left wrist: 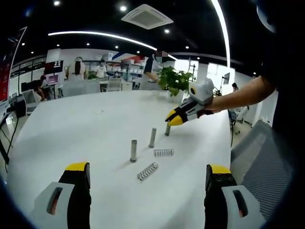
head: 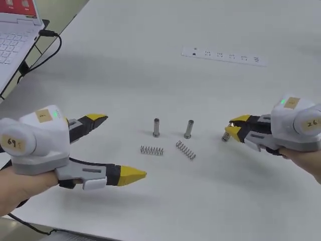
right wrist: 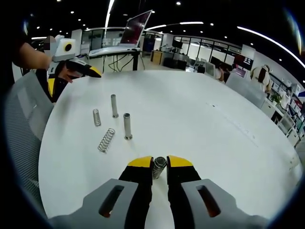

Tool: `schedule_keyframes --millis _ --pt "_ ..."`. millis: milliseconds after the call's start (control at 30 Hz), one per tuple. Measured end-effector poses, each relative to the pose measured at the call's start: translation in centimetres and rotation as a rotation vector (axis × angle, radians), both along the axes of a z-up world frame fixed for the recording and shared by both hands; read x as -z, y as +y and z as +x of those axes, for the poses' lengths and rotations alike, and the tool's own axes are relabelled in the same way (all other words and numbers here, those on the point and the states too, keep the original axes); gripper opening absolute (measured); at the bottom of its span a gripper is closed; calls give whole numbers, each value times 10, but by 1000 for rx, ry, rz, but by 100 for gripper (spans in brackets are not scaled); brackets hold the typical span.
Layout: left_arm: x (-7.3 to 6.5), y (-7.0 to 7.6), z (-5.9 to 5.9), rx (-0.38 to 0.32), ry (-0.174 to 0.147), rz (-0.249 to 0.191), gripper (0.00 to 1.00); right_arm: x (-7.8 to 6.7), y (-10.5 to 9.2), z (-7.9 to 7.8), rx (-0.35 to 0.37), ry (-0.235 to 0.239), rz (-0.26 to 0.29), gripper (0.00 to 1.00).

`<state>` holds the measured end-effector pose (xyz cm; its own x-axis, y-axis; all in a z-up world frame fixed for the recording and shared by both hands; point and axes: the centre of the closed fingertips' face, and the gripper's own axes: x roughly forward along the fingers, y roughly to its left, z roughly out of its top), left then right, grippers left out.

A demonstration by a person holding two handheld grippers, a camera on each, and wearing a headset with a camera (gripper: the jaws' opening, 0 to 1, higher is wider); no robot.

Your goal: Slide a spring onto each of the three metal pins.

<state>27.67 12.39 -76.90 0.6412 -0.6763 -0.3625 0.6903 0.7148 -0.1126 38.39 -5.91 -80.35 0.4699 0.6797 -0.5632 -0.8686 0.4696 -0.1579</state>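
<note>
Two metal pins (head: 156, 127) (head: 189, 129) stand upright mid-table, and they also appear in the left gripper view (left wrist: 134, 150) (left wrist: 152, 137). Two loose springs (head: 151, 150) (head: 185, 149) lie flat just in front of them. My right gripper (head: 233, 128) is shut on a third spring (right wrist: 158, 167), which stands upright on the table (left wrist: 167, 129). I cannot tell whether a pin is inside it. My left gripper (head: 120, 146) is open and holds nothing. It hovers left of the pins, pointing toward them.
A white power strip (head: 223, 55) lies at the far side of the white table (head: 125, 65). A laptop (head: 15, 35) with a black cable (head: 50, 47) sits at the far left corner. The table's near edge runs below my left gripper.
</note>
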Motion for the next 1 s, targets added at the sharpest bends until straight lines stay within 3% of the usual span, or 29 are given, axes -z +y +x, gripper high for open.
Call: schedule_keyframes --millis 267,367,700,1000 --pt "0 -2 -1 6 1 0 99 0 0 -1 5 11 -1 10" --pt "-2 -2 -1 7 -2 -7 99 -2 -1 1 22 5 5 18" --pt "-2 -2 -2 5 -5 -5 99 -7 -3 2 35 12 27 23" --pt "-2 -3 -3 3 -3 -8 99 -15 -1 -3 43 33 86 28"
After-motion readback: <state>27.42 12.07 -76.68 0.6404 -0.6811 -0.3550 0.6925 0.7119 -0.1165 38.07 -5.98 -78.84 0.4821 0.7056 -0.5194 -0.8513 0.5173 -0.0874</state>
